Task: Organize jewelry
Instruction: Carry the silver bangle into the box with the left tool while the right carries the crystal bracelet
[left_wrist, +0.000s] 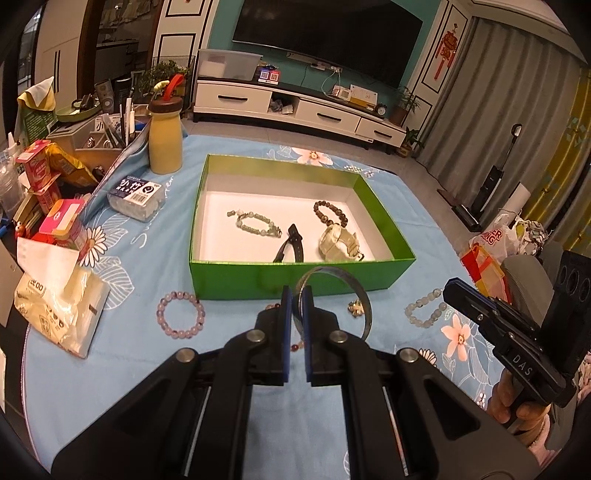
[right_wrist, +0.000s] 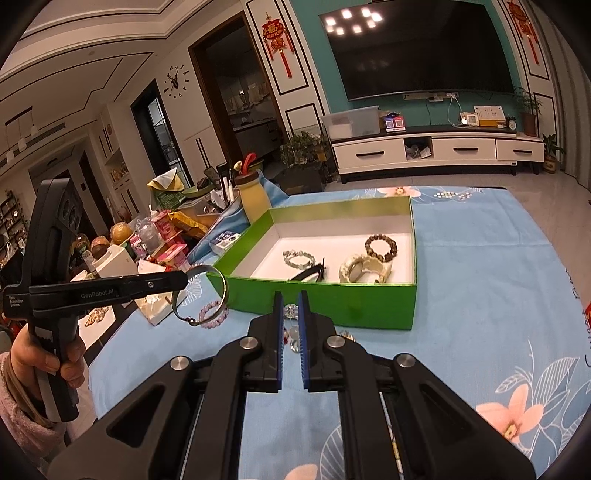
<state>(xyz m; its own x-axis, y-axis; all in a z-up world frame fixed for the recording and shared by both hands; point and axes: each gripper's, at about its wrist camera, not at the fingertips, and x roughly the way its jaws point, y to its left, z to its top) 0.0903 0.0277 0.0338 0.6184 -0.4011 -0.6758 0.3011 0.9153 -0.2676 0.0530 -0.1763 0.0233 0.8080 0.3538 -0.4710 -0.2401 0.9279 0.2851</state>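
Observation:
My left gripper (left_wrist: 296, 299) is shut on a thin silver bangle (left_wrist: 354, 284) and holds it above the blue cloth, just in front of the green box (left_wrist: 295, 282). The right wrist view shows the same bangle (right_wrist: 225, 291) hanging from the left gripper (right_wrist: 186, 278) near the box's (right_wrist: 332, 302) left corner. In the box lie a jade bead bracelet (left_wrist: 255, 223), a black strap (left_wrist: 291, 245), a brown bead bracelet (left_wrist: 330, 212) and a cream watch (left_wrist: 338, 242). My right gripper (right_wrist: 290, 299) is shut with nothing visibly gripped, over small crystal pieces (right_wrist: 291, 311).
On the cloth lie a pink bead bracelet (left_wrist: 181, 315), a pale bead bracelet (left_wrist: 424, 308) and a small brooch (left_wrist: 356, 307). A yellow bottle (left_wrist: 165, 144), a wipes pack (left_wrist: 135, 197), snack cartons (left_wrist: 40, 173) and a plastic bag (left_wrist: 62, 306) crowd the left side.

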